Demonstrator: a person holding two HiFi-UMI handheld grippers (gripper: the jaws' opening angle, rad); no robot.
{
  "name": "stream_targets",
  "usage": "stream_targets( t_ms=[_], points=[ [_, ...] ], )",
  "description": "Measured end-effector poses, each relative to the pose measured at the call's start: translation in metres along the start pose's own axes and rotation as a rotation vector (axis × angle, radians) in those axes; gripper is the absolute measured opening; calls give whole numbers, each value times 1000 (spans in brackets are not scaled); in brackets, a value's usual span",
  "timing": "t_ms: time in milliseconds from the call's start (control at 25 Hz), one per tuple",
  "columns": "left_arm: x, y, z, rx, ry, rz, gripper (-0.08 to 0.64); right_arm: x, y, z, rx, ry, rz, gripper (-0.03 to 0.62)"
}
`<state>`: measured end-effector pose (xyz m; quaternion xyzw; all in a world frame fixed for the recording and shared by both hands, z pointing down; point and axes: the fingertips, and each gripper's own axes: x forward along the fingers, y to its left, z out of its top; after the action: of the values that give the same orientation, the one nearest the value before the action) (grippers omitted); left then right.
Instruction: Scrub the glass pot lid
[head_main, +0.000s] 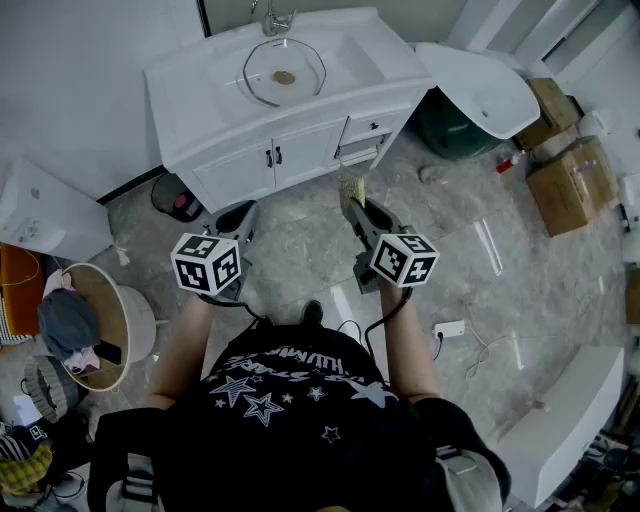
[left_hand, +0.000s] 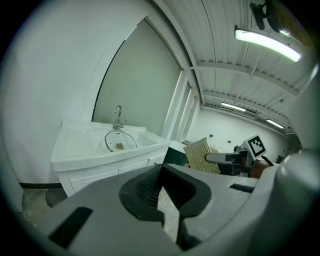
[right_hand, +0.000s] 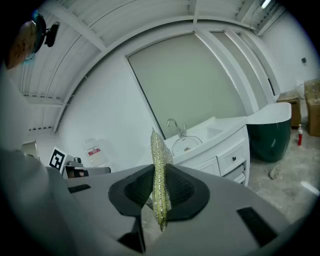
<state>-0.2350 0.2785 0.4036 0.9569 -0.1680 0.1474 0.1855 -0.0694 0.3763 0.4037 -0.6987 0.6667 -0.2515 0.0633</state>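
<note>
Standing before a white vanity (head_main: 200, 75), we hold both grippers low over the grey marble floor (head_main: 300, 200), well short of the cabinet. The glass pot lid (head_main: 262, 70) lies in the sink basin at our 12 o'clock, just below the faucet (head_main: 272, 18), with a brownish spot at its centre. Neither gripper touches it.

Our right gripper (head_main: 360, 210), at about 1 o'clock, has its jaws clamped on a glittery yellow-green scrub pad (right_hand: 159, 160). The scrub pad stands on edge between the dark pads (right_hand: 182, 187) and sticks out past the tips toward the vanity.

Our left gripper (left_hand: 161, 171), at about 11 o'clock, has its jaws drawn together with nothing between them; only a thin sliver of floor shows in the gap. The two grippers sit side by side, apart from each other, their marker cubes facing up at us.

A round basket (head_main: 140, 320) with clothes sits at 8 o'clock. Cardboard boxes (head_main: 570, 185) are at 2 o'clock, and a white tub (head_main: 480, 85) is at 1 o'clock beside the vanity.
</note>
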Motion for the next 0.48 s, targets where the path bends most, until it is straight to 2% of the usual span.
stream_targets(
  t_ms=[480],
  points=[
    [16, 2, -16, -30, 35, -8, 9, -3, -16, -19, 32, 50, -32, 64]
  ],
)
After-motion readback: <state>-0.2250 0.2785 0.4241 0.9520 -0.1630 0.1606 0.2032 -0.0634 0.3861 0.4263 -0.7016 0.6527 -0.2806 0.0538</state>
